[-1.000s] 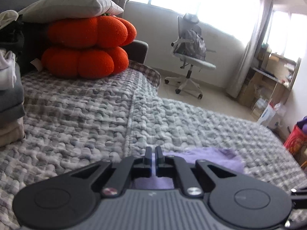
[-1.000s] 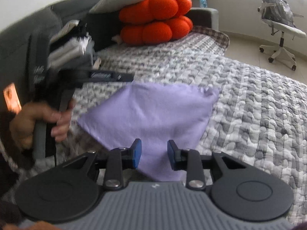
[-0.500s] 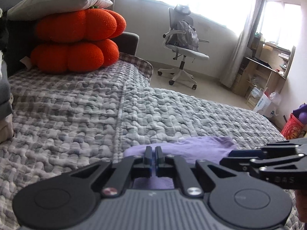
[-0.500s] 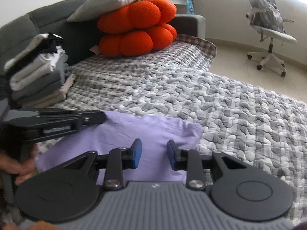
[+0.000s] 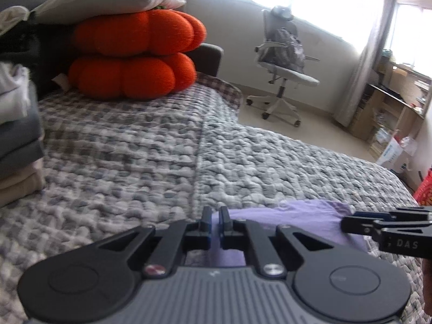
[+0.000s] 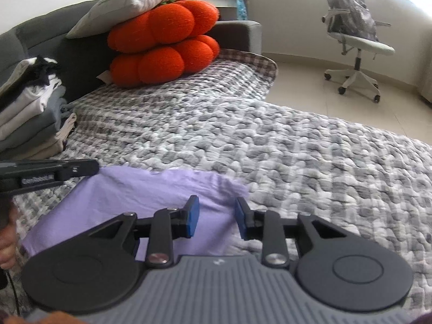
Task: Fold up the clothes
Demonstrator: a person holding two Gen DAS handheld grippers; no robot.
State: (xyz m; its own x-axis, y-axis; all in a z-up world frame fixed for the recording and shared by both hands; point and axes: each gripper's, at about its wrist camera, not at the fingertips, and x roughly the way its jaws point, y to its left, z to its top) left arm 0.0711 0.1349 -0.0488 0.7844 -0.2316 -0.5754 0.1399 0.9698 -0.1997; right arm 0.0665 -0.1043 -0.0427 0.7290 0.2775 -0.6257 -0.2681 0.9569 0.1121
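Observation:
A folded lavender cloth [image 6: 151,191] lies flat on the grey quilted bed [image 6: 297,162]. My left gripper [image 5: 214,222] sits at the cloth's near left corner. Its jaws are opening, with a narrow slit between the pads where lavender cloth [image 5: 297,216] shows behind. From the side, the left gripper [image 6: 93,168] has its tip right at the cloth's corner. My right gripper [image 6: 216,217] hovers open over the cloth's right edge with nothing gripped. In the left wrist view the right gripper [image 5: 348,221] reaches in from the right.
A stack of folded clothes [image 6: 29,113] stands at the left of the bed. Two orange pumpkin cushions [image 6: 164,51] under a grey pillow [image 6: 135,0] sit at the back. An office chair [image 6: 356,37] is on the floor beyond. A hand [image 6: 6,245] grips the left handle.
The cloth went from spread and partly lifted to lying flat nearer the grippers. The right gripper swung toward the left one and entered its view. The left jaws' slit widened slightly.

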